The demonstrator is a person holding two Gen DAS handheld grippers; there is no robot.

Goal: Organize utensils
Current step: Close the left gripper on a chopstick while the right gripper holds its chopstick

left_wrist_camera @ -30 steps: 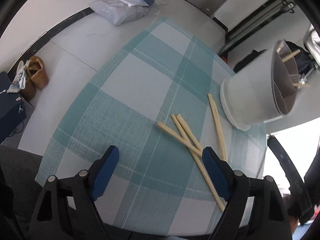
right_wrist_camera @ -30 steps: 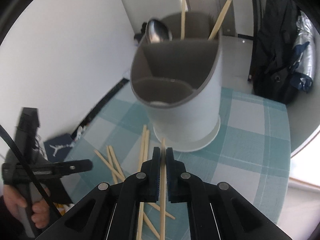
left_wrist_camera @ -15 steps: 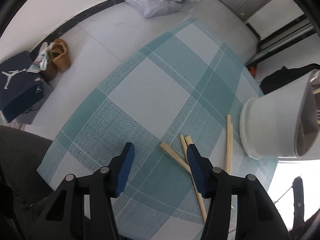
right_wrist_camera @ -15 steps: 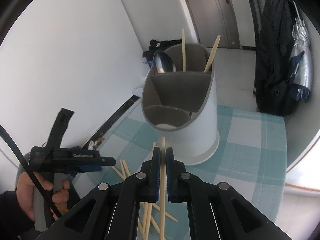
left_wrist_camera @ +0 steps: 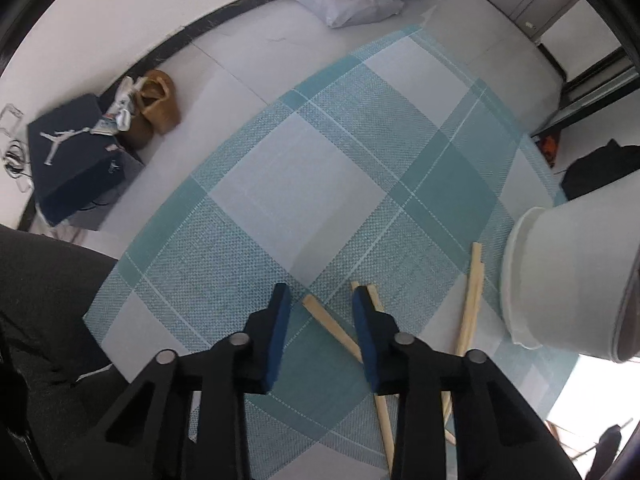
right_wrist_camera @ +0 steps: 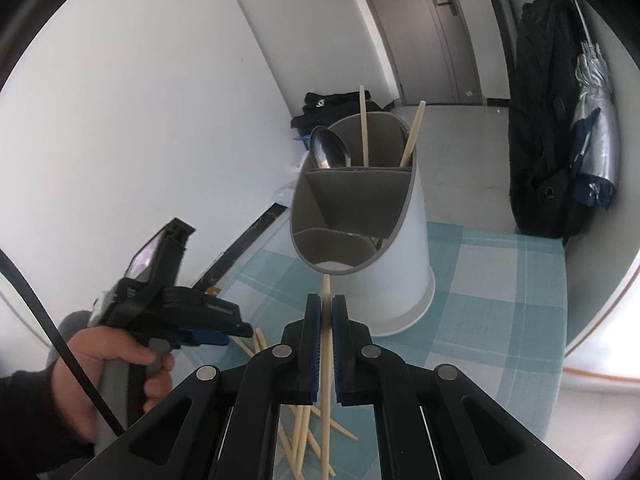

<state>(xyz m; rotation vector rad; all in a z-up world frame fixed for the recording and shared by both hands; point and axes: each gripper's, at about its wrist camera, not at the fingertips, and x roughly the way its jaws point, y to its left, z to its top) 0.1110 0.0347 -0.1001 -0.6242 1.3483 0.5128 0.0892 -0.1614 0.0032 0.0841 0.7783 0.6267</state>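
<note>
The right gripper (right_wrist_camera: pixel 326 312) has its jaws clenched on a single chopstick (right_wrist_camera: pixel 326 292), whose tip juts out ahead of the blue pads toward the utensil holder (right_wrist_camera: pixel 404 240). The left gripper (left_wrist_camera: pixel 320 312) points down at the bench (left_wrist_camera: pixel 280 200), and its jaws are closing with the end of one loose chopstick (left_wrist_camera: pixel 320 312) lying between the blue pads, which do not press on it yet; a second stick's end (left_wrist_camera: pixel 373 294) shows just beside the right-hand pad. Two more chopsticks (left_wrist_camera: pixel 472 292) lie side by side nearer the holder's white base. In the right wrist view the rest of the loose sticks (right_wrist_camera: pixel 300 428) lie crossed on the teal checked cloth below the gripper, and a hand (right_wrist_camera: pixel 100 376) grips the left tool's handle. The holder stands upright on the cloth, grey inside and split into compartments; the far compartment holds a spoon (right_wrist_camera: pixel 328 152) and two upright chopsticks (right_wrist_camera: pixel 364 128). On the floor beyond the bench sit a dark shoebox (left_wrist_camera: pixel 72 160) and a pair of brown shoes (left_wrist_camera: pixel 156 108).
</note>
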